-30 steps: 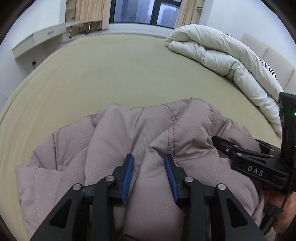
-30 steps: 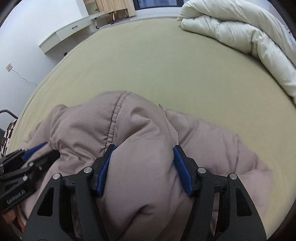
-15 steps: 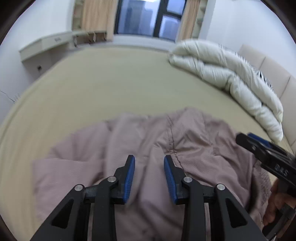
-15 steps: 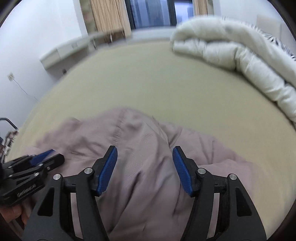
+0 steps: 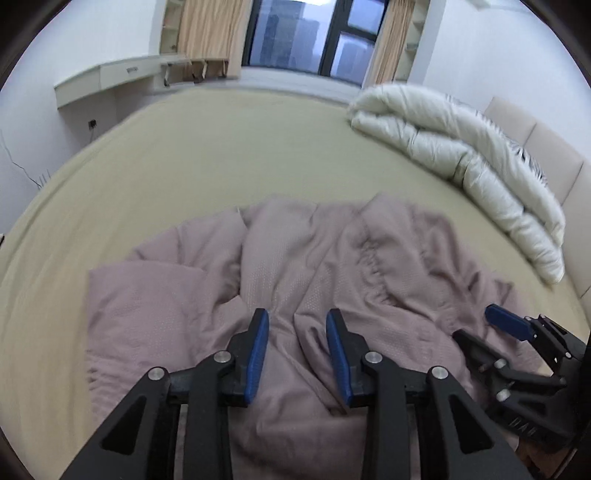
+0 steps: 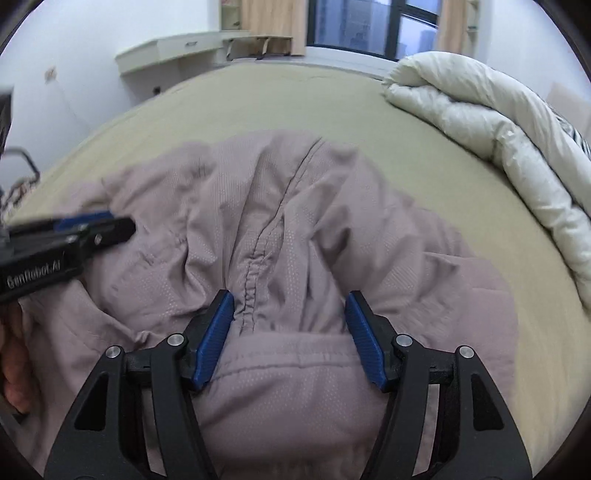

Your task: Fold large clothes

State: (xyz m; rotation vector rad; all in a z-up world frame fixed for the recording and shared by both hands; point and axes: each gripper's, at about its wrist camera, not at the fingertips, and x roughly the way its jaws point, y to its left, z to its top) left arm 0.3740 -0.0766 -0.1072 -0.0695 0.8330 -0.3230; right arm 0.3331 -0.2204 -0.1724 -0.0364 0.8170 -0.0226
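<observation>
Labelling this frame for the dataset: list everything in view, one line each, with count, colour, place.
jacket: 1, mauve padded, crumpled on the near part of the bed.
bed: 1, olive-beige sheet, fills the middle of both views.
duvet: 1, cream, bundled along the right edge of the bed.
headboard: 1, beige padded, behind the duvet.
desk: 1, pale, on the left wall.
window: 1, dark, far wall, tan curtains either side.
left gripper: 1, black with blue pads, shut on jacket fabric.
right gripper: 1, same, shut on a thick jacket fold.
</observation>
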